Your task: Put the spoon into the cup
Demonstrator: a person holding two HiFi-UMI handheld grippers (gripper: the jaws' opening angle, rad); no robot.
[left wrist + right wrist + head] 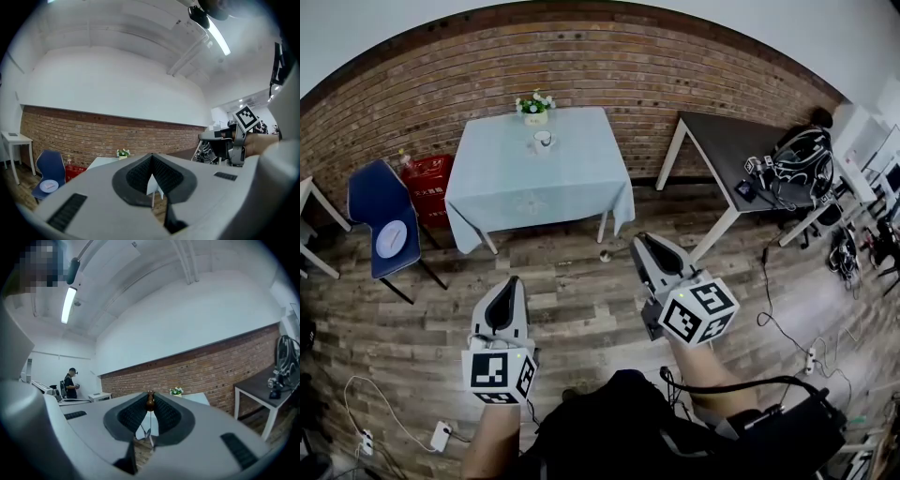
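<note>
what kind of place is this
Likely a lab or studio staged like a café corner: a brick wall, plank floor, a clothed table with a cup and flowers, and beside it a desk piled with gear.

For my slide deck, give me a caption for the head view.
Person facing a cloth-covered table with a cup; right tongs grip a spoon, left tongs shut and empty.

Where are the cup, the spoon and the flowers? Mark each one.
cup [543,139]: head view, on its white body.
spoon [150,401]: right gripper view, on its brown handle end.
flowers [534,101]: head view, on the blooms.
</note>
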